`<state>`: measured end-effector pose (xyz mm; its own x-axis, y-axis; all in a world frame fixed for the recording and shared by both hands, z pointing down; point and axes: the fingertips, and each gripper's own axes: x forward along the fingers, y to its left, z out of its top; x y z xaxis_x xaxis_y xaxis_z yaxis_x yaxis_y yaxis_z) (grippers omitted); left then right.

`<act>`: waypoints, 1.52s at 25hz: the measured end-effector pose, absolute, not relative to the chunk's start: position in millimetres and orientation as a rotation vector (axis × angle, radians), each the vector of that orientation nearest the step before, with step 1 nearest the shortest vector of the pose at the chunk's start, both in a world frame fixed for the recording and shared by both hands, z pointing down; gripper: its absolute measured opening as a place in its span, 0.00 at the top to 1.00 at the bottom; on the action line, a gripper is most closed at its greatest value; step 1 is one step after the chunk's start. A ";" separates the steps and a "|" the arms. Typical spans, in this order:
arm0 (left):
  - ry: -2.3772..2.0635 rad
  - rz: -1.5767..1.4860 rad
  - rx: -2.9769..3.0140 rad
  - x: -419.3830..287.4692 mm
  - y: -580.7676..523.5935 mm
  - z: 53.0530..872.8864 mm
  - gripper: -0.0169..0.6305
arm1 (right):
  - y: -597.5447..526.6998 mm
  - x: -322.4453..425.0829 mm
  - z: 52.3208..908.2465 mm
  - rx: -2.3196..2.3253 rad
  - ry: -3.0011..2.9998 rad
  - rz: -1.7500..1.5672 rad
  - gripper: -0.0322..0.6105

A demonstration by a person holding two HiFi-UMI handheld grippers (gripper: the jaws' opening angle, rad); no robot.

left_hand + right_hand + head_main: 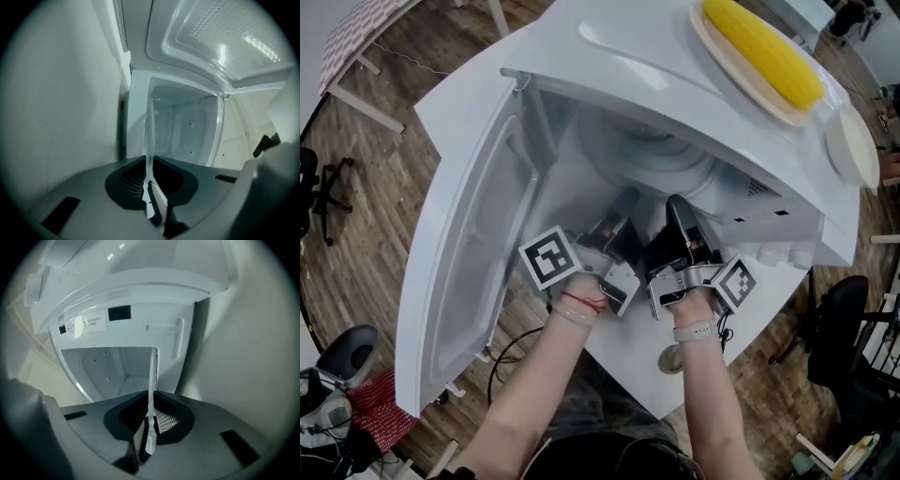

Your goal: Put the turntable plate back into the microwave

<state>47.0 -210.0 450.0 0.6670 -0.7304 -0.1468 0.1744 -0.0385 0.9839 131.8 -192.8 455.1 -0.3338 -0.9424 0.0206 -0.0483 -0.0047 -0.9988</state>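
My left gripper and right gripper both reach into the open microwave, whose door stands wide on my left. Each pair of jaws pinches the rim of the glass turntable plate, which shows edge-on as a thin clear strip between them in both gripper views. The plate is inside the cavity, and I cannot tell whether it touches the floor there. A corn cob lies on a dish on top of the microwave.

Wood plank floor, white table, black office chair, checkered tablecloth
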 end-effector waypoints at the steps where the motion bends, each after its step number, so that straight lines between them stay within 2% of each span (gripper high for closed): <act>1: -0.496 -0.777 1.430 47.1 -210.0 450.0 0.91 | -193.0 132.1 455.1 -1.072 1.482 -1.441 0.87; 29: -0.500 -0.763 1.403 46.5 -186.3 453.5 0.91 | -173.5 129.4 461.8 -1.089 1.487 -1.451 0.87; 38: -0.465 -0.745 1.432 47.0 -171.8 447.5 0.95 | -161.9 122.9 456.6 -1.038 1.515 -1.463 0.90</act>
